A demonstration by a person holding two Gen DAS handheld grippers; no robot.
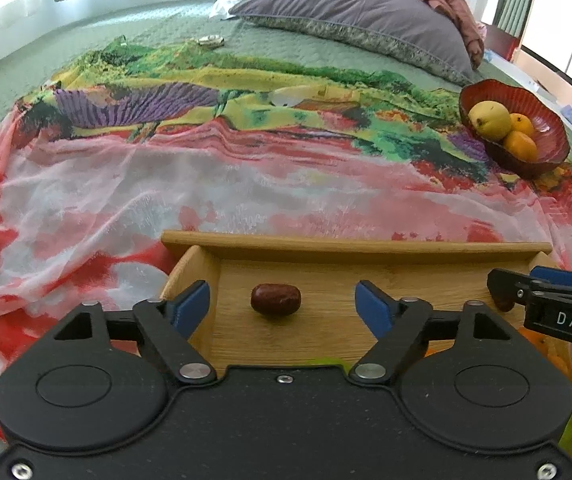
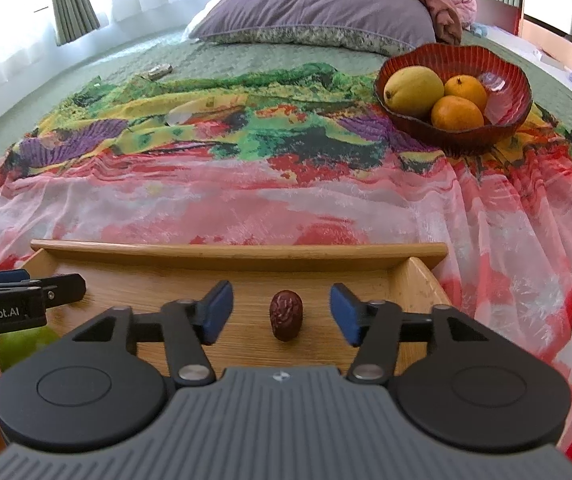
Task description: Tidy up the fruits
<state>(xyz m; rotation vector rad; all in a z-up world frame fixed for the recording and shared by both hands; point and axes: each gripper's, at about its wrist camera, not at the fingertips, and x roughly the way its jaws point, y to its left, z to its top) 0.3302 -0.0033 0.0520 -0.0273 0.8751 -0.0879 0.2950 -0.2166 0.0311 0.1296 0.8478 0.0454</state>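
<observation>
A wooden tray [image 1: 358,246] lies on a colourful cloth on the bed. In the left wrist view a dark red date [image 1: 275,299] lies on its side on the tray floor, and my left gripper [image 1: 282,286] stands open around it, blue pads clear of it on both sides. In the right wrist view a second wrinkled date [image 2: 286,315] stands on end on the tray [image 2: 238,250], and my right gripper [image 2: 281,294] is open around it without touching. Each gripper shows at the edge of the other's view: the right gripper [image 1: 502,280] and the left gripper [image 2: 74,286].
A red ribbed bowl [image 2: 466,136] at the far right holds a yellow fruit [image 2: 414,90] and two oranges [image 2: 457,113]. A green apple [image 2: 26,346] sits near the tray's near left corner. A purple pillow [image 1: 358,12] lies at the head of the bed.
</observation>
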